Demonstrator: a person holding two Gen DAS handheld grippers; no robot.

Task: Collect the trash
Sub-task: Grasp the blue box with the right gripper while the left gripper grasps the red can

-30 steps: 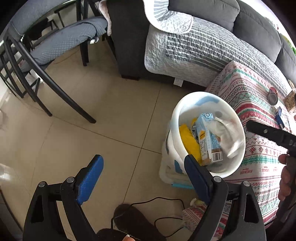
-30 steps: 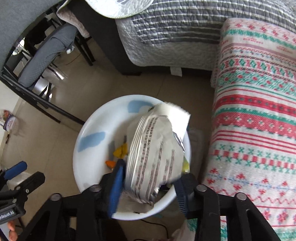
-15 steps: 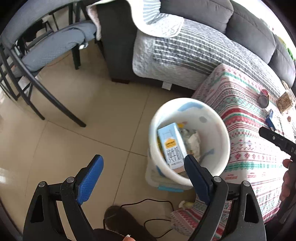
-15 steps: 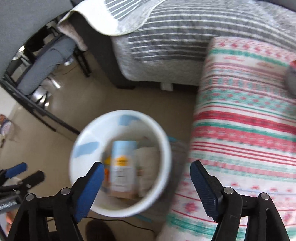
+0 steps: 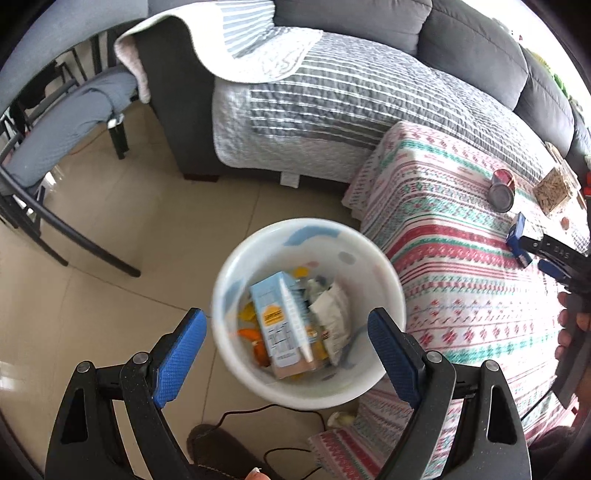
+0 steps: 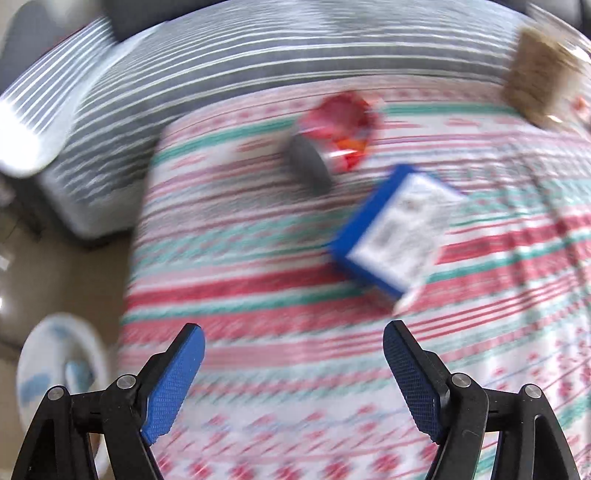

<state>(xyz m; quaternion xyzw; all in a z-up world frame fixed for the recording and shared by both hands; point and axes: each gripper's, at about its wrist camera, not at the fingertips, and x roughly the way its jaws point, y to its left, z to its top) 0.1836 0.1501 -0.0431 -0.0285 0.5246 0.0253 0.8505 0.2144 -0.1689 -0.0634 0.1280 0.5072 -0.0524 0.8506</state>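
White plastic makes up the one trash bin (image 5: 369,254), which sits on the tan floor (image 5: 110,229) just beside the table with the red, green and white striped cloth (image 5: 454,280). There are two claws. The left gripper (image 5: 287,345) hangs over the bin with its two blue fingers (image 5: 179,350) spread wide apart and nothing between them. The right gripper (image 6: 293,363) is over the striped cloth, and its two blue fingers (image 6: 173,384) are spread wide too, holding nothing. On the cloth lie three things: one red can (image 6: 328,147) tipped on its side, one blue box (image 6: 395,225) lying flat near the can, and one brown box (image 6: 535,77) at the far edge. The blue box is closest to the right claw, just ahead of its fingers but not touching them. The left camera looks down into the bin and shows the trash inside: one light blue carton (image 5: 280,325), one crumpled white wrapper (image 5: 332,314) and some yellow and orange bits (image 5: 251,321). The right camera cannot see into the bin; there it is only a blurry white shape (image 6: 59,369) low on the left. The left camera also shows one gray sofa (image 5: 388,33) with a striped gray blanket (image 5: 332,99) and one chair (image 5: 55,133) with a gray cushion. The right camera's picture is smeared and blurry, so the words on the blue box cannot be read.
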